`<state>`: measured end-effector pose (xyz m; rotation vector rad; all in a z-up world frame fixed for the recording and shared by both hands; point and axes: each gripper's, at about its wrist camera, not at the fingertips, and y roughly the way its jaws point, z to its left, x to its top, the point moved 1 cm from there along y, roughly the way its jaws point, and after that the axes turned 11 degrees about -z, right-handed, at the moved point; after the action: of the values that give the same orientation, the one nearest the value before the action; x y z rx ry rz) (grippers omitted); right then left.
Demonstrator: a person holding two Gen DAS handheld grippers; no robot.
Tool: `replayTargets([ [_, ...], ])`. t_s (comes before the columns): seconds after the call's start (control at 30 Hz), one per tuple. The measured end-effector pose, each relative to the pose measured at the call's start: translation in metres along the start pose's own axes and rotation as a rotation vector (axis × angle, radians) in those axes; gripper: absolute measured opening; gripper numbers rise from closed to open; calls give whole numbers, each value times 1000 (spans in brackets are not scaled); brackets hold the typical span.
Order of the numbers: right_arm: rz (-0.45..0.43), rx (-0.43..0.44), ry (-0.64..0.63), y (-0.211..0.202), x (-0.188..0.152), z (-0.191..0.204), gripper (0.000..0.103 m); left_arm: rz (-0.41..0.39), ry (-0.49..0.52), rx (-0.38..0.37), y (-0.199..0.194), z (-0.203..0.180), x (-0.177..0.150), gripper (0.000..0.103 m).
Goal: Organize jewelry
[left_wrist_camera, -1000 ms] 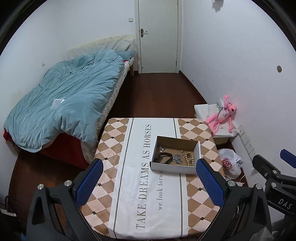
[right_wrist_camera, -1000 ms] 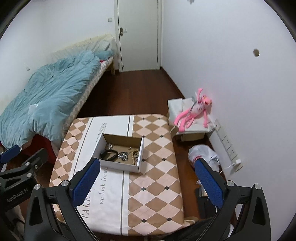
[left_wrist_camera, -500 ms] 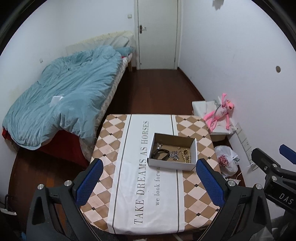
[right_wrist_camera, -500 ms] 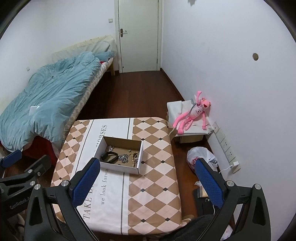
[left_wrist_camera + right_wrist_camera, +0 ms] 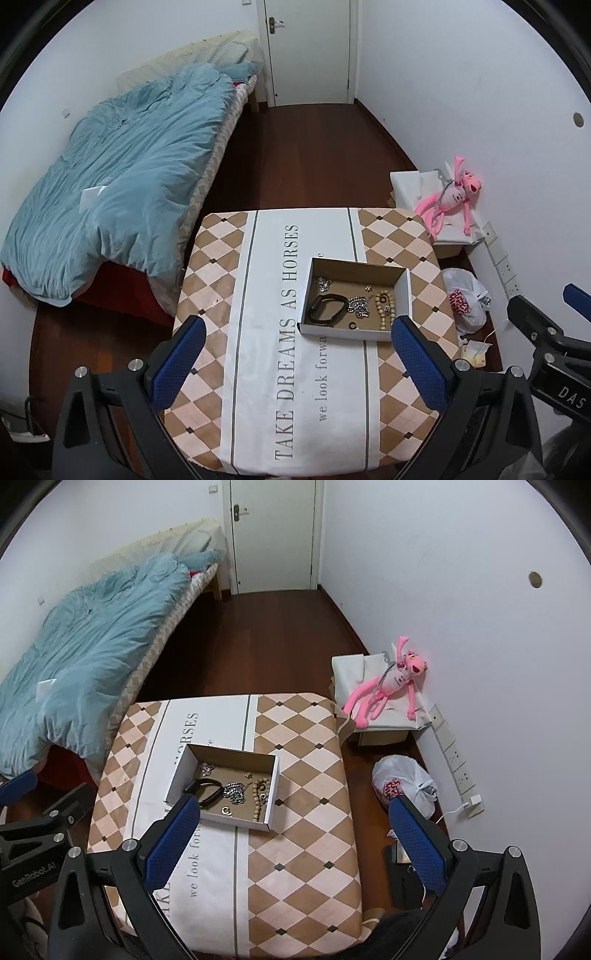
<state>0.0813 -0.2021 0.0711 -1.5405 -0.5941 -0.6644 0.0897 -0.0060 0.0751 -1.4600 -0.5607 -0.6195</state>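
Both tools hang above the counter (image 5: pixel 258 369), each with its blue-padded fingers spread wide apart and nothing between them. The left tool (image 5: pixel 295 354) looks down on the open cardboard box (image 5: pixel 404 295), which sits on the white printed stripe of the checked cloth, toward the counter's right side. Inside it lie a black band (image 5: pixel 327 308), a silver chain (image 5: pixel 360 306) just beside it, a string of pale beads (image 5: pixel 384 308) along the right wall, a small silver cluster (image 5: pixel 323 283) near the far left corner, a tiny charm (image 5: pixel 368 287) and a small ring (image 5: pixel 353 325) at the near edge.

The right tool (image 5: pixel 291 829) sees the same box (image 5: pixel 271 790) from farther right; its left finger (image 5: pixel 171 840) covers part of the band (image 5: pixel 208 790) and the box's near left corner. Only this view shows the wall socket strip (image 5: pixel 456 764) with its white charger. Both views show the white plastic bag (image 5: pixel 402 784) on the floor, the pink plush toy (image 5: pixel 388 688) and the bed with the blue duvet (image 5: pixel 92 642). Each view catches the other tool at its edge
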Motion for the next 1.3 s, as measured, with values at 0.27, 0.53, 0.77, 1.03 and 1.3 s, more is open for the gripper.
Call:
replayTargets([
  [0.27,62,-6,-21,32,2,8,103,51,0,12,27,1,0,103],
  [0.53,90,-8,-35,42,-2,11,103,79,-3,21,36,3,-4,103],
  [0.77,96,-7,-35,43,-4,11,103,81,-5,23,38,5,-5,103],
  [1.03,107,0,-33,43,-8,15,103,77,-4,30,38,6,-7,103],
  [1.3,120,3,-39,46,-10,17,103,79,-8,32,38,7,-8,103],
])
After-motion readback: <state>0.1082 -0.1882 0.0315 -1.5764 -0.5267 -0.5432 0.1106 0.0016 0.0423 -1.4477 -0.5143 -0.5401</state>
